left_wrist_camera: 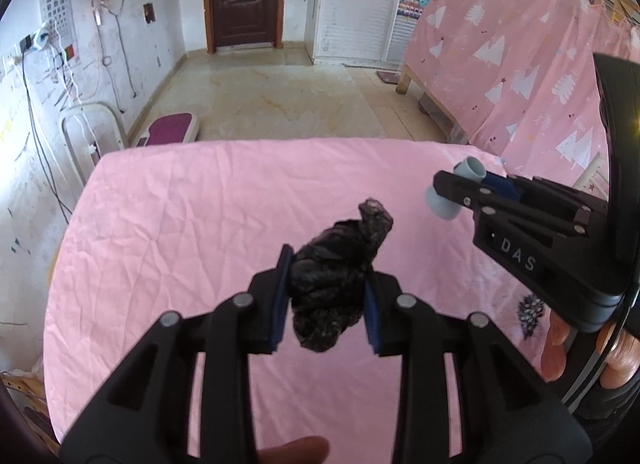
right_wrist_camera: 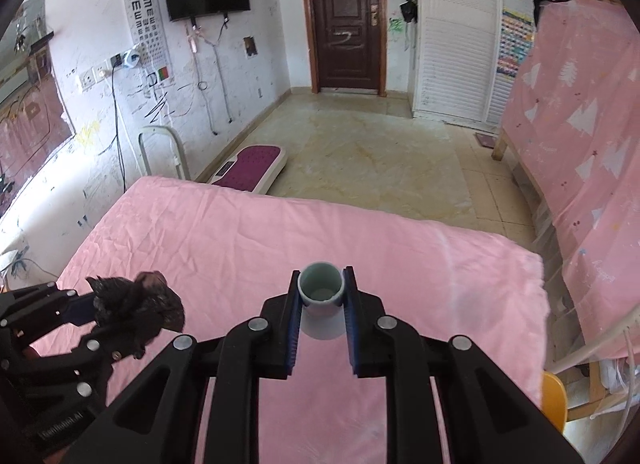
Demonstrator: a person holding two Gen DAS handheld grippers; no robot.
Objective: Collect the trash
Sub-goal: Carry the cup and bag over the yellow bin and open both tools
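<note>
My left gripper [left_wrist_camera: 326, 264] is shut on a crumpled black plastic bag [left_wrist_camera: 336, 276] and holds it above the pink-covered table [left_wrist_camera: 180, 224]. My right gripper [right_wrist_camera: 322, 284] is shut on a small grey-blue cup [right_wrist_camera: 322, 296], its mouth facing forward, also held above the table. In the left wrist view the right gripper [left_wrist_camera: 460, 188] with the cup [left_wrist_camera: 452, 188] is to the right of the bag. In the right wrist view the left gripper [right_wrist_camera: 104, 312] with the bag [right_wrist_camera: 136, 308] is at the lower left.
A pink patterned sheet [left_wrist_camera: 520, 64] hangs over a wooden frame on the right. A white chair [right_wrist_camera: 160, 152] and a purple-topped scale [right_wrist_camera: 252, 164] stand past the table's far edge. A yellow object [right_wrist_camera: 554, 400] sits at the table's right side. A brown door [right_wrist_camera: 346, 20] lies beyond the tiled floor.
</note>
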